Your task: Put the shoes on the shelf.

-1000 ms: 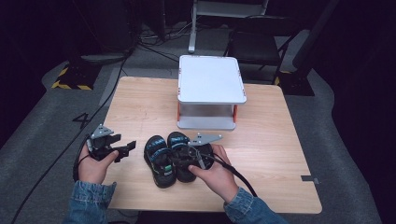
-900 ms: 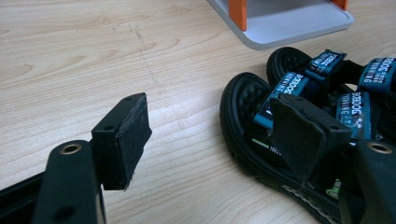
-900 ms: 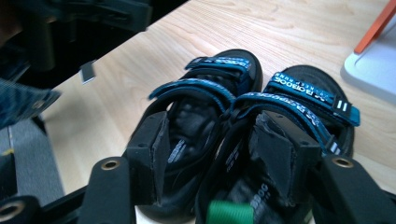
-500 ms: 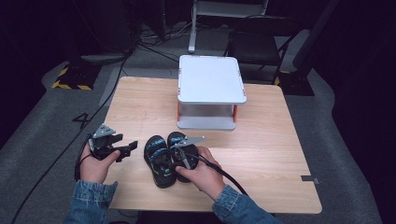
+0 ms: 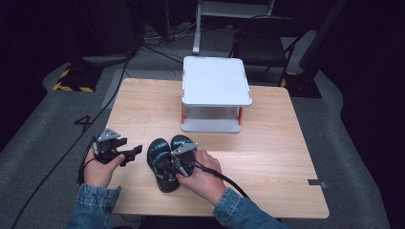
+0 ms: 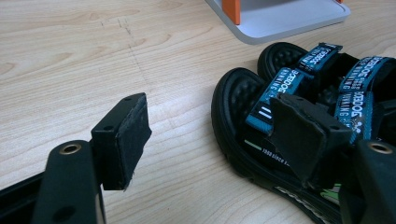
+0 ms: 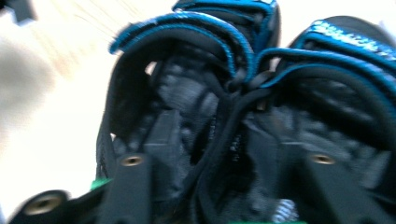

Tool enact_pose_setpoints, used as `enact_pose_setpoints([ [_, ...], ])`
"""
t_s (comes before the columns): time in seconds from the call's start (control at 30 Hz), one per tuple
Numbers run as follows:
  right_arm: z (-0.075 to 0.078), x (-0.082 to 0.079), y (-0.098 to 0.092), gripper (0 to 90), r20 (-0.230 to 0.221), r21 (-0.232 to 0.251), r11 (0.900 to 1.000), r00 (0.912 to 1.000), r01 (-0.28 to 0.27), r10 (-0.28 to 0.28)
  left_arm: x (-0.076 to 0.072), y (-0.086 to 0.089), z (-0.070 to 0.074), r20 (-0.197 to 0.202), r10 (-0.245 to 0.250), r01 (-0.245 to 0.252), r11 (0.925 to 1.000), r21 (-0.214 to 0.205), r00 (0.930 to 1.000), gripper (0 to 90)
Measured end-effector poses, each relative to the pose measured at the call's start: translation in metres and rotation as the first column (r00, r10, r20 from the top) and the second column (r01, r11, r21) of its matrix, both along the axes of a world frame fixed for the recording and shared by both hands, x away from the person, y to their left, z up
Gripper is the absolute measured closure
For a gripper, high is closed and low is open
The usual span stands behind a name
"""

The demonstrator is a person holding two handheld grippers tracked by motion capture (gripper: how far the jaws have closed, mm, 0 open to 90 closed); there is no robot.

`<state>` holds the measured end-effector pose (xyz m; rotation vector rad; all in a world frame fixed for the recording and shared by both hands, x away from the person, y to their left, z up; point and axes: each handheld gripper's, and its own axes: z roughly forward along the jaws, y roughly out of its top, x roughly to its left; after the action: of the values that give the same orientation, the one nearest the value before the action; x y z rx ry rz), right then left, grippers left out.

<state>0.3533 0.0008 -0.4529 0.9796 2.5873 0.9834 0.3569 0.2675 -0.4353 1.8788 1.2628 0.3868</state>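
Right gripper (image 5: 177, 164) has just been closing, one jaw inside each black blue-strapped sandal (image 5: 165, 164), pinching the pair's inner edges; next, lift onto white shelf (image 5: 216, 86); left gripper (image 5: 130, 153) open.

1. Setting: recording studio or lab, dark and black-draped.
2. Work surface: a lone wooden table (image 5: 267, 157) on grey carpet (image 5: 43, 143).
3. Floor markings: yellow-black hazard tape (image 5: 71, 86) far left; a taped number (image 5: 84, 122) left of the table.
4. Equipment: loose cables (image 5: 157, 40) and a stand base (image 5: 196, 47) at the far side.
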Motion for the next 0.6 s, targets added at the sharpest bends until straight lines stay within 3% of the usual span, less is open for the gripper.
enact_pose_setpoints([
  [0.1,0.002,0.004,0.0,74.8,-0.012,-0.022,0.9997,0.9999,-0.006,0.006,0.0,0.001,0.0,0.003,-0.001,0.001,1.0,-0.001,1.0,28.3],
  [0.27,0.003,0.008,-0.002,78.2,-0.032,-0.002,1.0,0.9995,-0.005,0.005,-0.002,0.002,0.0,0.002,0.001,-0.001,1.0,-0.004,1.0,28.2],
  [0.4,0.005,0.009,-0.011,80.6,-0.04,0.04,0.9992,0.9992,0.004,-0.002,-0.004,0.006,0.0,0.005,0.014,-0.014,0.9999,-0.005,0.9999,28.3],
  [0.5,0.007,0.009,-0.02,80.6,-0.045,0.138,0.9902,0.9989,0.021,-0.015,-0.005,0.007,-0.001,-0.002,0.019,-0.019,0.9998,-0.005,0.9998,28.3],
  [0.53,0.007,0.009,-0.02,80.6,-0.045,0.138,0.9902,0.9989,0.021,-0.015,-0.005,0.007,-0.001,-0.002,0.019,-0.019,0.9998,-0.005,0.9998,28.2],
  [0.6,0.015,0.008,-0.028,80.6,-0.012,0.184,0.9828,0.9997,0.022,-0.02,-0.007,0.007,-0.001,-0.001,0.011,-0.011,0.9999,-0.001,0.9999,28.2],
])
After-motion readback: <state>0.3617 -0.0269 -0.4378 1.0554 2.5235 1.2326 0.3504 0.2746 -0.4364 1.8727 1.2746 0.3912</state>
